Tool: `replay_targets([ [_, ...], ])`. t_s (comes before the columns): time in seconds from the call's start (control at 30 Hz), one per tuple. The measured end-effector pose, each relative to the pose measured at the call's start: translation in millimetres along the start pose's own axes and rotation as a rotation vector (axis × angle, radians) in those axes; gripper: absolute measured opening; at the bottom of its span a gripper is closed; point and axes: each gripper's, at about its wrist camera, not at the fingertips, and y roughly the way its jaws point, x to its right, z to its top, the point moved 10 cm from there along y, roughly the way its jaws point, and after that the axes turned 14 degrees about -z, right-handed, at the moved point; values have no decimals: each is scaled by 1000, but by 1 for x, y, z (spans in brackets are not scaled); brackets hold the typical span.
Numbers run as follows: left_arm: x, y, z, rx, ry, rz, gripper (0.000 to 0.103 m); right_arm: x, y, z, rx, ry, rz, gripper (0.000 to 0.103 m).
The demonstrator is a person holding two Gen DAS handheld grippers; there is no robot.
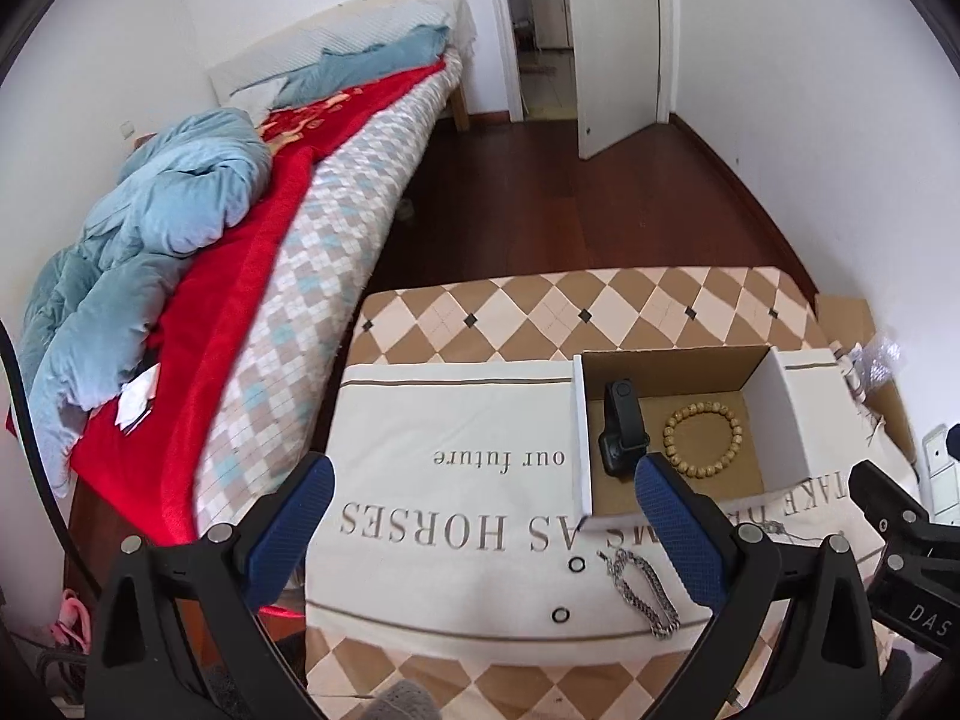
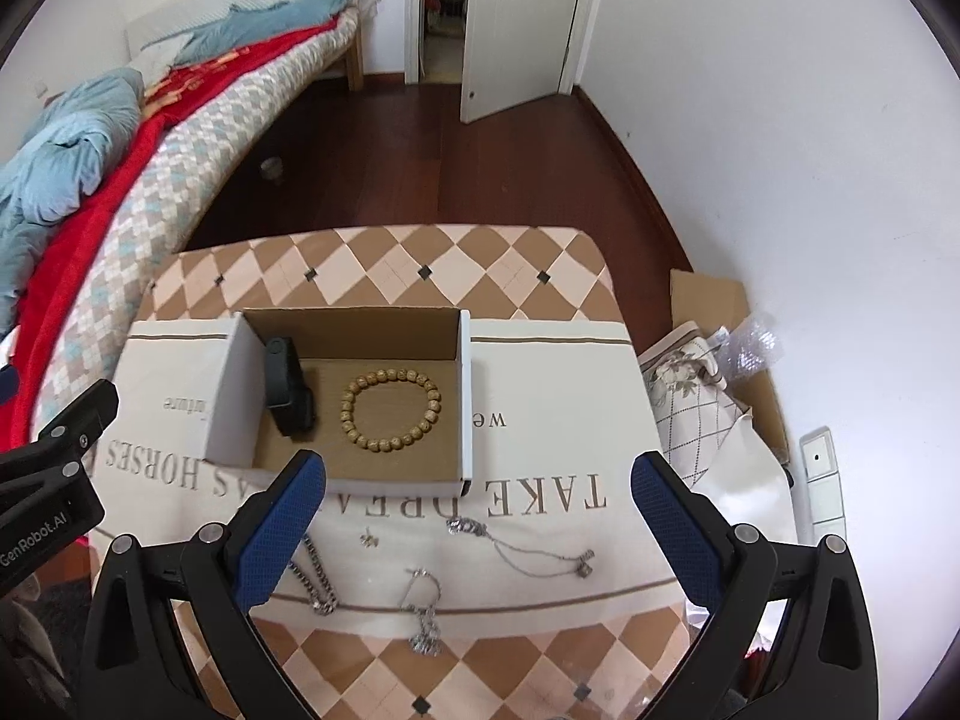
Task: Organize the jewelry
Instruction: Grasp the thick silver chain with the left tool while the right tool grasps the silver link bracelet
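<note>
An open cardboard box [image 2: 465, 396] [image 1: 579, 438] stands on a printed cream cloth [image 2: 540, 480] on the table. Inside lie a black smartwatch [image 2: 288, 390] [image 1: 621, 426] and a wooden bead bracelet [image 2: 390, 402] [image 1: 702, 438]. In front of the box lie a thick silver chain [image 2: 318, 579] [image 1: 645, 597], a thin silver necklace [image 2: 522, 546], another silver chain [image 2: 423, 612] and a small charm [image 2: 366, 538]. My left gripper [image 1: 480, 528] is open and empty above the cloth, left of the box. My right gripper [image 2: 480, 522] is open and empty above the loose chains.
A bed [image 1: 270, 300] with blue duvet and red blanket runs along the left. Dark wood floor [image 1: 570, 198] leads to an open white door [image 1: 618, 42]. Cardboard and bubble wrap [image 2: 738, 348] lie right of the table, near a white wall.
</note>
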Motion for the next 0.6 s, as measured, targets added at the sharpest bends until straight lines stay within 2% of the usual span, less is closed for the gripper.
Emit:
replay_targets([
  [0.37,-1,-72,-20,83,-12,-8,102,17,-67,-21,80,43,25,103],
  [0.6,2,-100,-24,119,0,-13,102,22,-96,-29,116,53,33,103],
])
